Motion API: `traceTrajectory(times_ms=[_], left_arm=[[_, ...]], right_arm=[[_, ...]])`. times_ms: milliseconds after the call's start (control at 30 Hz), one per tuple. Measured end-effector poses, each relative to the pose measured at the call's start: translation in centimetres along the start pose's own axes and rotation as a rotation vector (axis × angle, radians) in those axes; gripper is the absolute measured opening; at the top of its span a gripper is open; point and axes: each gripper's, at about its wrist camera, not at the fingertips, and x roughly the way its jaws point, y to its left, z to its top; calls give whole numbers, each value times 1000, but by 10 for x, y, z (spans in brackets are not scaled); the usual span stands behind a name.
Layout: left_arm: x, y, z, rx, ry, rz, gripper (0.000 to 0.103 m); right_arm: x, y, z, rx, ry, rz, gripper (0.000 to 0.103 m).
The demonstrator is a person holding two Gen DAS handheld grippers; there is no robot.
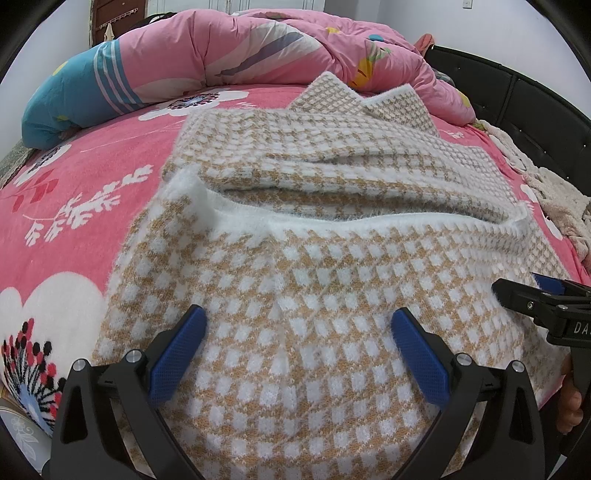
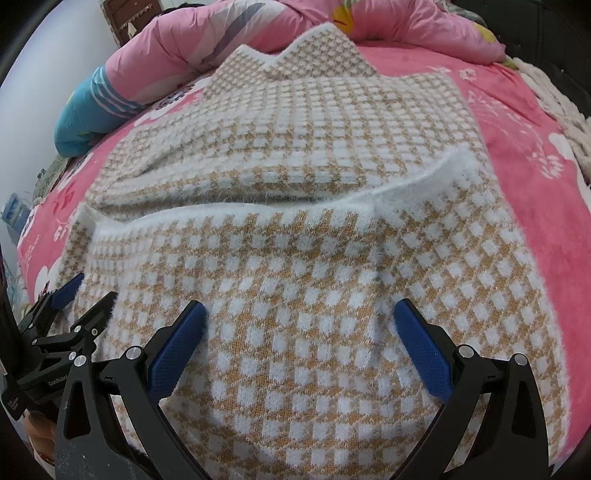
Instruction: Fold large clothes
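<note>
Both grippers are being held side by side over the sweater [image 1: 314, 295] — left gripper [image 1: 299, 350] and right gripper [image 2: 301, 347] with jaws spread wide, gripping nothing.

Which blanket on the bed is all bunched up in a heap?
The pink quilt at the far end; it's piled up, while the checked knit garment lies spread flat near both open grippers.

Bed covered by a pink sheet [image 1: 110, 155] with white flower prints. Rumpled pink quilt [image 1: 258, 44] heaped along the far side, one end teal with white stripes. Black padded bed frame [image 1: 517, 88] at right edge; cream knitted blanket [image 1: 546, 184] bunched against it. Plain pale wall [image 2: 55, 55] behind. Dark brown door [image 1: 118, 18] at far left corner. Even indoor light.
</note>
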Motion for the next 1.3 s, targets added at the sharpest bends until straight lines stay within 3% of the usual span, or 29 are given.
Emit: traceTrajectory(times_ms=[1300], left_arm=[[0, 0, 4, -21, -3, -9, 99]], right_arm=[[-3, -8, -8, -10, -18, 35, 97]])
